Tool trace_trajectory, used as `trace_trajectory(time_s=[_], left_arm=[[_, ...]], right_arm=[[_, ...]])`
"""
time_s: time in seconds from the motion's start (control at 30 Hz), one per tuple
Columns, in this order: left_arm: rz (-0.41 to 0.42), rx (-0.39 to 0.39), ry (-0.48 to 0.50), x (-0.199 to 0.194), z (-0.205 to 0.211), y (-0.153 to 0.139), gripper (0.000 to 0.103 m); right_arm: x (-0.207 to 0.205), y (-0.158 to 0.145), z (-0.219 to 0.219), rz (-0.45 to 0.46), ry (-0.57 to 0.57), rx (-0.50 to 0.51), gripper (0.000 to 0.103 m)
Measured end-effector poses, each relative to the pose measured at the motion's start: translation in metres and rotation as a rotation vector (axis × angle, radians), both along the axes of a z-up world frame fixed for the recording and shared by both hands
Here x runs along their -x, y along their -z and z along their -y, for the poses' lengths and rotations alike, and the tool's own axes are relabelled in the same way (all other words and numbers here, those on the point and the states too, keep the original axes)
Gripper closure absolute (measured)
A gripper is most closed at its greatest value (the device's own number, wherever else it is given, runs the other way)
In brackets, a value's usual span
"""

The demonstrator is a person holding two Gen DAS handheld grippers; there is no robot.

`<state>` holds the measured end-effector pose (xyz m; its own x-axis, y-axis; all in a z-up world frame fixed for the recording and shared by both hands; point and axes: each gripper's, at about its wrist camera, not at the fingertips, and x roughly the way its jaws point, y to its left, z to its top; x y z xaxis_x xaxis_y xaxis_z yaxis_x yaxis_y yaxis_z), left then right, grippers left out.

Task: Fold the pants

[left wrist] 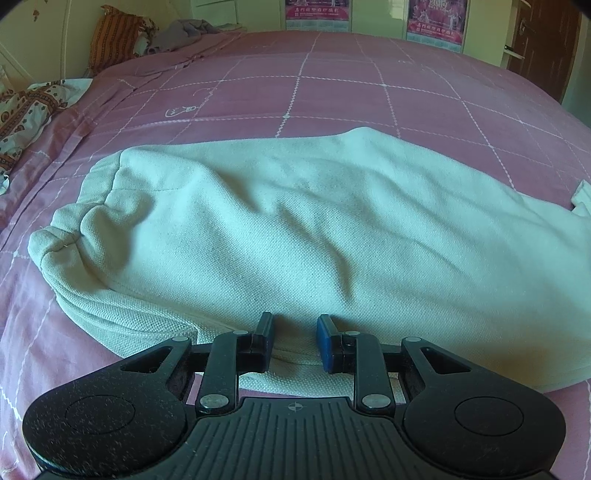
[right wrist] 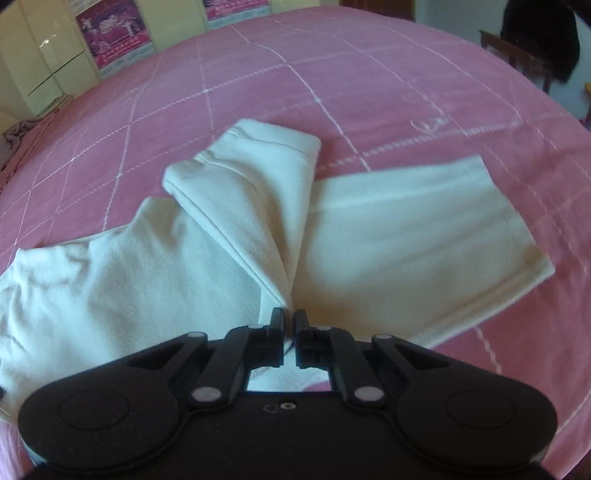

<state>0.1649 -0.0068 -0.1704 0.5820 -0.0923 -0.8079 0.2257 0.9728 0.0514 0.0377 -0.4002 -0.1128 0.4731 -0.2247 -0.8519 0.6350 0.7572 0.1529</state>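
Left wrist view: white pants [left wrist: 277, 229] lie across the middle of the frame on the pink checked bedspread [left wrist: 332, 92], bunched waistband end at the left, fabric running off toward the right edge. Left gripper [left wrist: 295, 334] sits at bottom centre over the near hem; jaws a narrow gap apart with cloth showing in the gap. Can't tell if the pads actually press on the cloth. Patterned pillows [left wrist: 110, 37] at upper left, posters [left wrist: 436, 18] along the top edge.

Right wrist view: blurred. Pants [right wrist: 406, 236] fill the centre, one leg end folded up toward upper centre, another spread out to the right, more fabric at lower left. Right gripper [right wrist: 290, 321] at bottom centre, jaws pressed together, pinching a ridge of the pants fabric at the tips. Cream cabinet [right wrist: 44, 48] at upper left.
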Motion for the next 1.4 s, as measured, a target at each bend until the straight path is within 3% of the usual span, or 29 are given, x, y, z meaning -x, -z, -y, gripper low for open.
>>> trace_trajectory(time_s=[0.1,0.2,0.3,0.5,0.57,0.6,0.63,0.67,0.87,1.0,1.07,1.13,1.27,1.33,1.4], left_arm=[[-0.001,0.001,0.0,0.0,-0.001,0.0,0.077],[-0.003,0.004,-0.002,0.0,-0.001,0.0,0.077],[0.0,0.001,-0.004,0.0,-0.001,0.0,0.077],[0.008,-0.019,-0.004,0.001,0.002,0.0,0.077],[0.006,-0.024,-0.002,0.001,0.003,0.0,0.076],[0.004,-0.023,-0.002,0.001,0.003,-0.001,0.076],[0.001,-0.02,-0.003,0.0,0.002,-0.001,0.076],[-0.001,-0.017,-0.005,0.0,0.001,-0.001,0.076],[0.007,-0.034,0.008,0.001,0.003,0.0,0.076],[0.011,-0.046,0.023,0.001,0.004,0.001,0.076],[0.009,-0.048,0.022,0.002,0.004,0.0,0.076],[0.008,-0.049,0.017,0.002,0.005,0.0,0.076],[0.014,-0.062,0.013,0.003,0.008,0.0,0.075],[0.018,-0.069,0.015,0.004,0.008,0.001,0.075],[0.021,-0.077,0.019,0.004,0.009,0.001,0.075]], right_arm=[[0.002,-0.001,-0.008,-0.017,-0.034,0.021,0.097],[-0.002,-0.018,-0.009,0.017,-0.058,0.07,0.076],[-0.019,-0.024,-0.005,-0.006,-0.114,0.136,0.064],[-0.061,-0.014,-0.001,-0.036,-0.157,0.216,0.064],[-0.074,-0.012,0.004,-0.035,-0.146,0.244,0.068],[-0.079,-0.012,0.008,-0.029,-0.135,0.254,0.077],[-0.08,-0.014,0.014,-0.014,-0.116,0.252,0.095],[-0.077,-0.018,0.023,0.015,-0.084,0.219,0.097],[0.011,-0.039,0.075,0.209,0.167,-0.002,0.097],[0.057,-0.001,0.076,0.152,0.218,-0.091,0.097],[0.065,0.013,0.079,0.165,0.223,-0.136,0.095],[0.067,0.009,0.084,0.204,0.237,-0.149,0.082],[0.071,-0.001,0.101,0.235,0.279,-0.105,0.069],[0.077,0.002,0.114,0.25,0.34,-0.118,0.074],[0.079,0.005,0.121,0.228,0.357,-0.105,0.092]])
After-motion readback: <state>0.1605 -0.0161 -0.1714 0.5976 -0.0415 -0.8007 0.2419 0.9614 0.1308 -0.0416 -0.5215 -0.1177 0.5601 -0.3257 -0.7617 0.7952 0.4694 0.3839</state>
